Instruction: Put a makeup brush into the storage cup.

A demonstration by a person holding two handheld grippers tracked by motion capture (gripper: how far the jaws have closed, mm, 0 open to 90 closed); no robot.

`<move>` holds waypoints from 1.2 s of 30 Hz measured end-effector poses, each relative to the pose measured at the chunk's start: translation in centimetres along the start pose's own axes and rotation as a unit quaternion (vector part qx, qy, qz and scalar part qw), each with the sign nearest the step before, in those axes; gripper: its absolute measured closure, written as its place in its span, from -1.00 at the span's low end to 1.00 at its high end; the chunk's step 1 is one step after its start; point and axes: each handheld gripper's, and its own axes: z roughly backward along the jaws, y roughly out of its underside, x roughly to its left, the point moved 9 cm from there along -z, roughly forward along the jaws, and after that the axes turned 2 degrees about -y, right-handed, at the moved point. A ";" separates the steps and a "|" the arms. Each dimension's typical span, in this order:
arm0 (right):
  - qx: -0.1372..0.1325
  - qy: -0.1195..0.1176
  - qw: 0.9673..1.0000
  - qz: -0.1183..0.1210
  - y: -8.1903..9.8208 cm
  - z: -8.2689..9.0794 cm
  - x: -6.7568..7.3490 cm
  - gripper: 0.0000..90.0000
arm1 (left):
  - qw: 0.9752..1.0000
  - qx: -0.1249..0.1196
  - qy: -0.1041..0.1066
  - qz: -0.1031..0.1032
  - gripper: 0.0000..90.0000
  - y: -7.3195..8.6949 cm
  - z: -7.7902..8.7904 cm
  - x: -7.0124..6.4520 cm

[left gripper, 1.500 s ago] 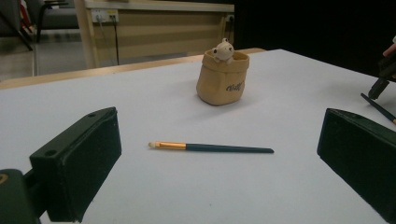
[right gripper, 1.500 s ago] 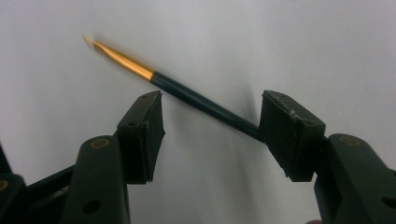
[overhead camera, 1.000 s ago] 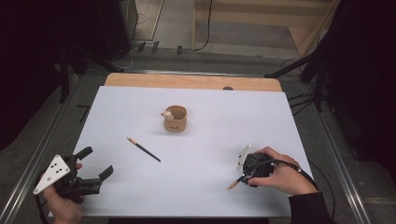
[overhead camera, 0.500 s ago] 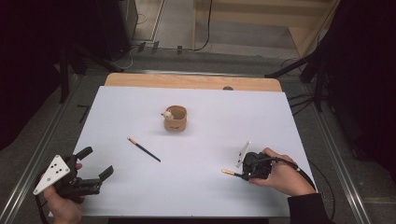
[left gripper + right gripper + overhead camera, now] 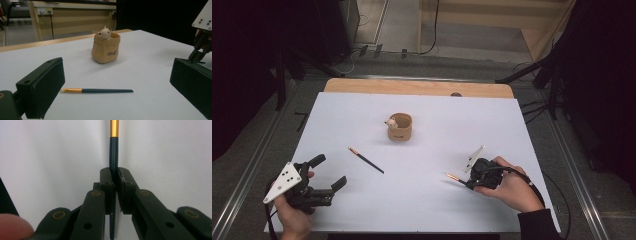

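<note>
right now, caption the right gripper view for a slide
Right gripper shut on a dark brush with a gold ferrule, over the white table.

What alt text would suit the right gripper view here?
The right gripper, jaws shut, clamps a dark brush with a gold ferrule, pointing straight up the frame over the white table. A fingertip shows at the lower left.

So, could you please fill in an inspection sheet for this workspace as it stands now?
Surface: white sheet over a wooden table, flat.
Job's things: one brush lying loose; a second brush clamped; small tan pot with a figurine, upright.
Clutter: nothing seen.
Grippers: left gripper open, off the sheet's left corner; right gripper shut on the second brush.
Cables: black cable trails from the right gripper.
Surroundings: dark, grey floor, floor cables beyond.
</note>
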 end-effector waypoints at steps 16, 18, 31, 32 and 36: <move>-0.142 0.043 0.988 -0.050 -3.3 1.9 -0.7 0.88 | 0.998 -0.003 0.057 0.002 -1.00 -1.3 -3.9 -3.9; -0.152 0.046 0.986 -0.052 -3.5 2.0 -0.7 0.88 | 0.998 -0.001 0.061 0.004 -1.00 -1.3 -4.1 -4.2; -0.221 0.040 0.973 -0.053 -5.5 2.8 0.6 0.88 | 0.996 0.000 0.083 0.018 -0.71 -1.8 -7.0 -7.3; -0.228 0.038 0.972 -0.053 -5.7 2.8 0.7 0.88 | 0.996 0.002 0.088 0.017 -0.70 -1.8 -7.2 -7.5; -0.252 0.031 0.966 -0.051 -6.6 3.0 1.5 0.88 | 0.995 0.007 0.100 0.022 -0.65 -1.5 -8.2 -8.6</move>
